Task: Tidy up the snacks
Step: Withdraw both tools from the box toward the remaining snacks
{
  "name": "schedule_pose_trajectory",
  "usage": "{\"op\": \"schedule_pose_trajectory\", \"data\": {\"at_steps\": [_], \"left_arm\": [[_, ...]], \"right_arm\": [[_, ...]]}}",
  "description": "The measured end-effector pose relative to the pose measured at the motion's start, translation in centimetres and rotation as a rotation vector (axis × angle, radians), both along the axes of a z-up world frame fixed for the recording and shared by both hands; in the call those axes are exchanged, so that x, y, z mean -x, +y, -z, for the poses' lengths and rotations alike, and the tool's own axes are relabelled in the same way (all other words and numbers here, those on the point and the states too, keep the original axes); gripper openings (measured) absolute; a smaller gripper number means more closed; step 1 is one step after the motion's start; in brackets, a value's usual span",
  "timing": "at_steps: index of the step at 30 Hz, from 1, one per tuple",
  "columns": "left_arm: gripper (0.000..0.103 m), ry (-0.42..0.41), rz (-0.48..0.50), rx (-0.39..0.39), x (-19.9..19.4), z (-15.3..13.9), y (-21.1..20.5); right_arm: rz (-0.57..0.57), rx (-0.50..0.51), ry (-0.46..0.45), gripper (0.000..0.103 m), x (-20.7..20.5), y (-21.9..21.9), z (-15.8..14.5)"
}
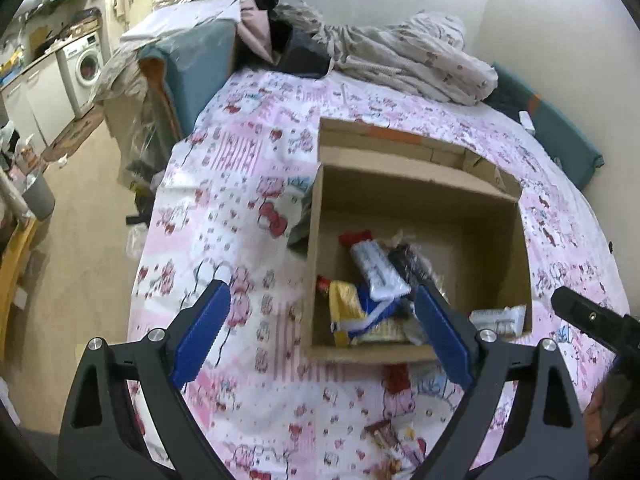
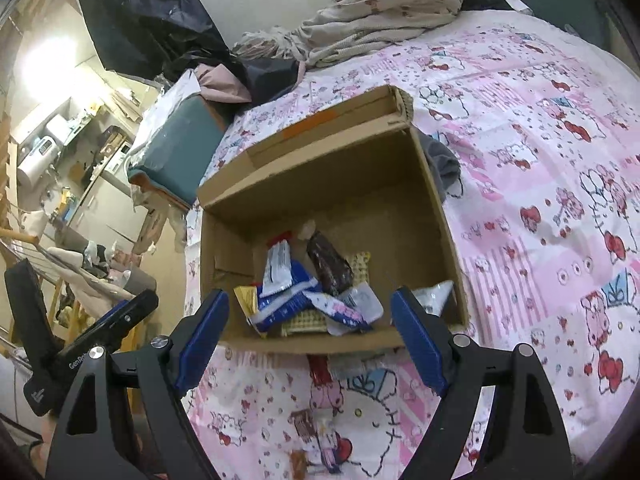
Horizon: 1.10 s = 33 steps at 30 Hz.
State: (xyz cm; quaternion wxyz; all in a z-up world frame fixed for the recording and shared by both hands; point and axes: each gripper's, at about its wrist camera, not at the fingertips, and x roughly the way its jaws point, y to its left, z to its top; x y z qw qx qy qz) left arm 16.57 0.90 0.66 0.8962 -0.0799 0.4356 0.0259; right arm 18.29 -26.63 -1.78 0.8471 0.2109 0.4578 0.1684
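Pink cartoon-print bedsheet [image 2: 520,160] under everything, crumpled blanket [image 1: 420,56] far ahead. Cardboard box [image 1: 420,184] just ahead of both my tools, snack packets [image 2: 312,292] heaped in its near part. My left gripper [image 1: 320,328] spread wide, empty. My right gripper [image 2: 310,332] likewise released, empty. Loose snack [image 2: 316,432] on sheet below right fingers.

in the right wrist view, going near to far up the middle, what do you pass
brown snack packet on the bedsheet → near wall of the cardboard box → pile of snacks inside → far wall of the box → folded-back flap → heap of crumpled bedding
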Motion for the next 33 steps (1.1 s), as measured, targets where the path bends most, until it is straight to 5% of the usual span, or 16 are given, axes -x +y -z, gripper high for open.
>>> {"op": "schedule_pose_trajectory", "data": {"at_steps": [11,22,33], "left_arm": [[0.091,0.081,-0.036,0.036,3.9,1.2,0.6],[0.091,0.214,0.051,0.016,6.4,4.8,-1.9],[0.097,0.211,0.151,0.012,7.0,5.6,-4.1]], "right_arm": [[-0.007,-0.010,0.037,0.085,3.4,0.1,0.5],[-0.049,0.044,0.119,0.085,5.6,1.3,2.5],[-0.124,0.145,0.269,0.085,7.4,2.9,6.3]]}}
